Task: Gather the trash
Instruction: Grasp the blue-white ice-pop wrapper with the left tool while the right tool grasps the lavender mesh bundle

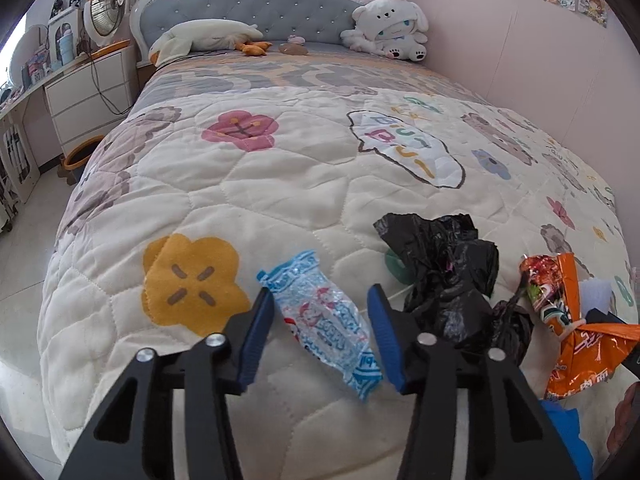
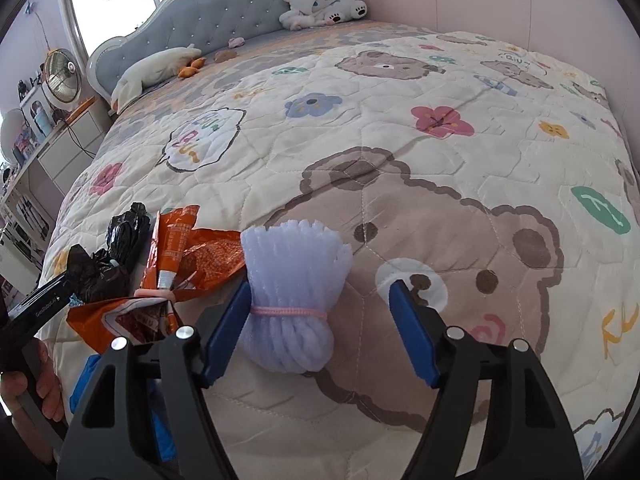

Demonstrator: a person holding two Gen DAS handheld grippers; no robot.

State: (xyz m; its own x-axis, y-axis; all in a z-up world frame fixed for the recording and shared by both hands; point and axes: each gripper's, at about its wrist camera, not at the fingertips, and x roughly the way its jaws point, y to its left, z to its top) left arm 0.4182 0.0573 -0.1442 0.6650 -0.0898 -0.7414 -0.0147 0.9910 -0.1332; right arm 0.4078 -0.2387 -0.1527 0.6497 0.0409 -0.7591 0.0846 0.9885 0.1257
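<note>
A clear blue-printed plastic wrapper lies on the quilt between the open jaws of my left gripper. A crumpled black plastic bag lies just right of it, and an orange snack wrapper further right. In the right wrist view, a white foam net bundle tied with pink string lies between the open jaws of my right gripper, close to the left finger. The orange wrapper and the black bag lie to its left.
The bed's quilt fills both views, with plush toys and a headboard at the far end. A pink wall runs along the right. Drawers and a fan stand at the left. Something blue lies at the near edge.
</note>
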